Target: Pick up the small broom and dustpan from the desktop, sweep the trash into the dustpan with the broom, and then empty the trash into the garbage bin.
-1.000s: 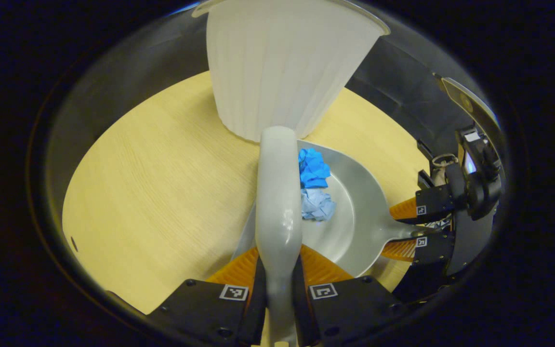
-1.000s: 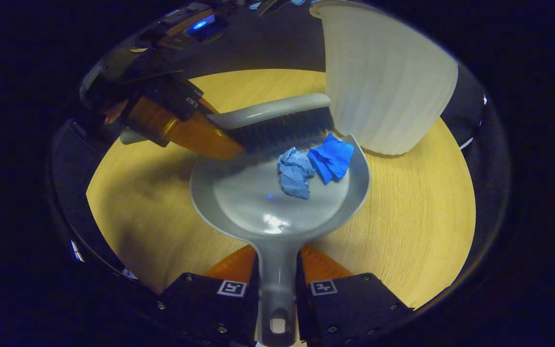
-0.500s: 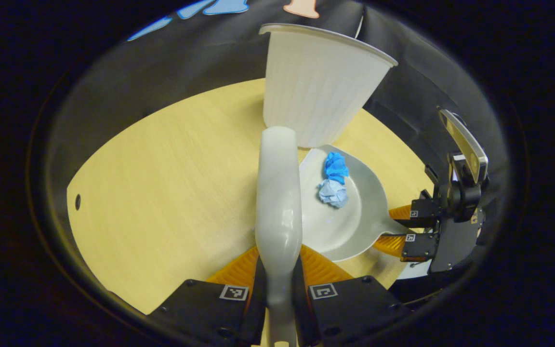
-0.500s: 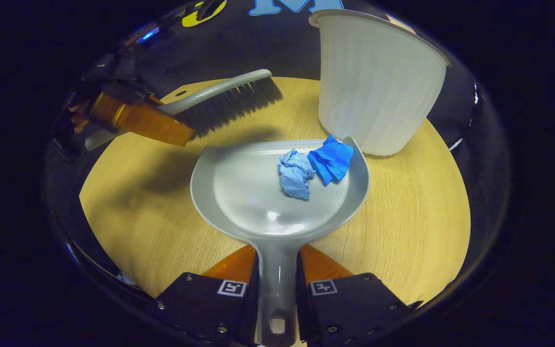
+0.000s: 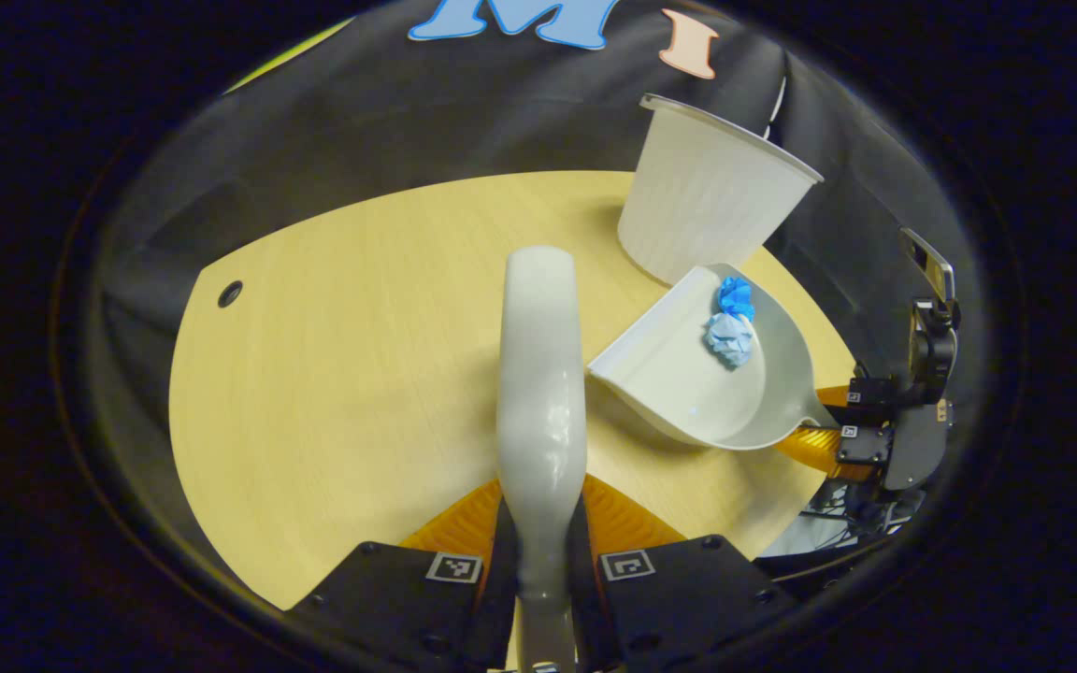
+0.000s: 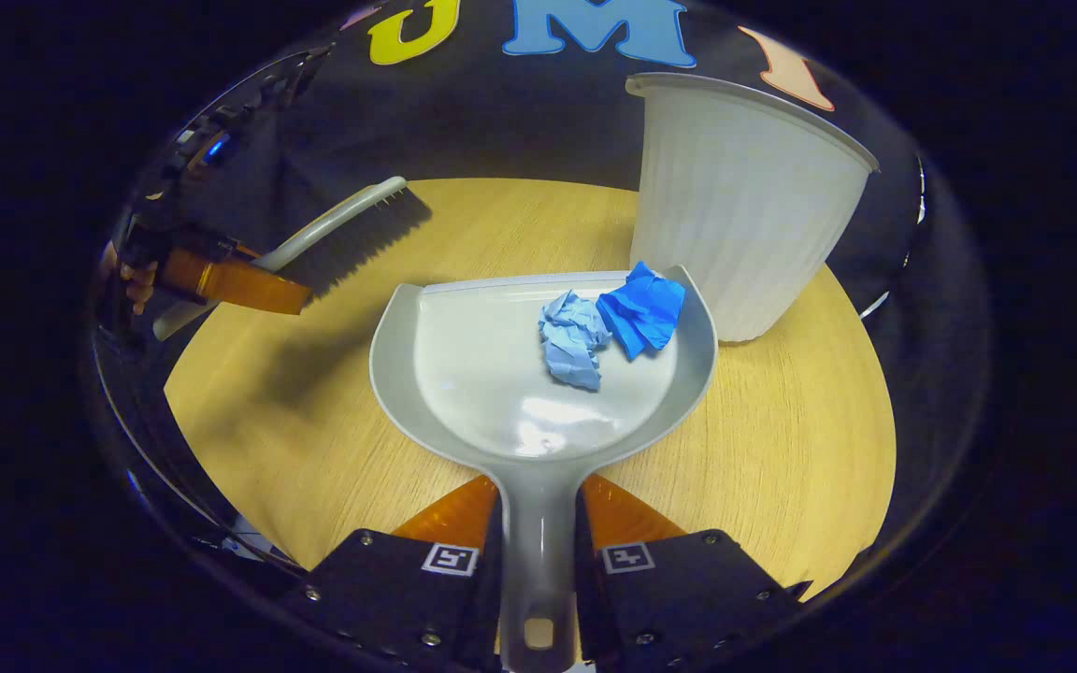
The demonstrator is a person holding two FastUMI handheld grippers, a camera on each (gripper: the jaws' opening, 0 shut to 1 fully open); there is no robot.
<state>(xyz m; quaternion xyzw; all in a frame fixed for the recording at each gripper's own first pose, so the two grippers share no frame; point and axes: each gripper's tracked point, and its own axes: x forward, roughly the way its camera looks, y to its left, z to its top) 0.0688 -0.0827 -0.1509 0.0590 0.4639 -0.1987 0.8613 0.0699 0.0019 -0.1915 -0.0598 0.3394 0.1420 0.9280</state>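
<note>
My left gripper (image 5: 541,523) is shut on the grey broom handle (image 5: 539,374), which runs straight ahead above the table. In the right gripper view the broom (image 6: 351,238), with its dark bristles, hangs at the far left in that gripper (image 6: 221,279). My right gripper (image 6: 538,523) is shut on the handle of the grey dustpan (image 6: 501,374). The pan is lifted off the table and carries two crumpled blue paper balls (image 6: 613,327) near its front lip. From the left gripper view the dustpan (image 5: 688,383) and papers (image 5: 730,322) sit right of the broom, next to the white ribbed bin (image 5: 711,210).
The white bin (image 6: 744,196) stands upright at the table's far right, just past the pan's right front corner. The round wooden table (image 5: 342,355) has a small hole (image 5: 230,293) near its left edge. Black cloth walls close behind.
The broom has drawn back from the dustpan and risen to the left. The dustpan has lifted off the table with both papers still in it. The bin looks farther off in both views.
</note>
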